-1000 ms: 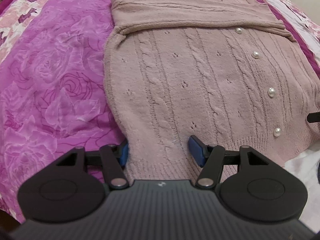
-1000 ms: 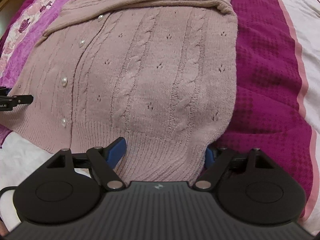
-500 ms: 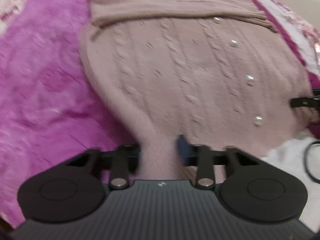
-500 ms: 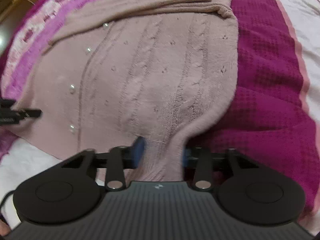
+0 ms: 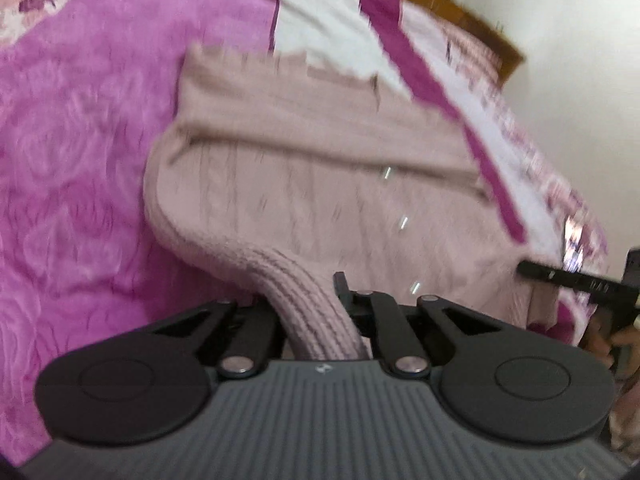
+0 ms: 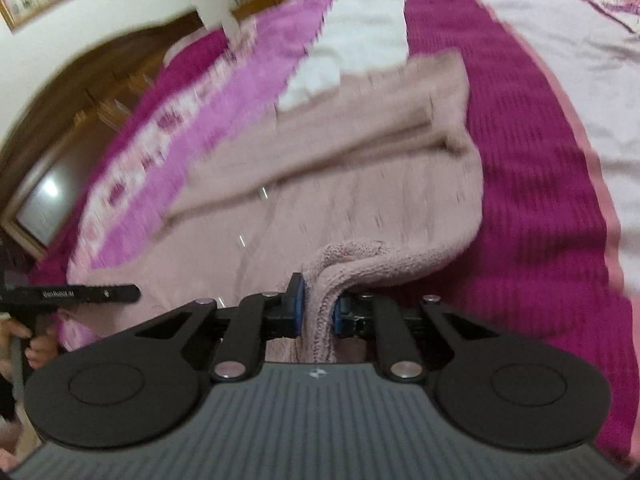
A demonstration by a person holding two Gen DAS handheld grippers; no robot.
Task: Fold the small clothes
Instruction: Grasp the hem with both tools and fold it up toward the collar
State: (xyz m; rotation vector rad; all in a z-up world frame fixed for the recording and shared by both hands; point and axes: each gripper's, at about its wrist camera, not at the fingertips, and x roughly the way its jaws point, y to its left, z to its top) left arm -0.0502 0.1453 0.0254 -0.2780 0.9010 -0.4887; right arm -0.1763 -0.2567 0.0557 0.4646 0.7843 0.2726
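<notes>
Cardigan in dusty pink cable knit lies spread on the bed, sleeves folded across its far part, and its near ribbed hem is pinched at both corners. On the left side, the left tool has its jaws pressed together on the hem's left corner; the ribbing bunches into a thick rope between them and rises off the bedspread, a bright pink rose-patterned cover that fills the left of this view. Blur smears the pearl buttons into short white streaks running down the cardigan's right half. Further right in the same view, the other tool's black finger pokes in from the edge, with a bit of the person's hand behind it. Over to the right wrist view: the left tool's finger shows at the left edge, a hand gripping below it. At centre, the right tool is closing, its blue pads squeezing the hem's right corner, which folds over and stands up between them. To the right, a deep magenta textured blanket runs along the cardigan's edge, then a pale pink sheet at far right. A wooden headboard sits at far left.
</notes>
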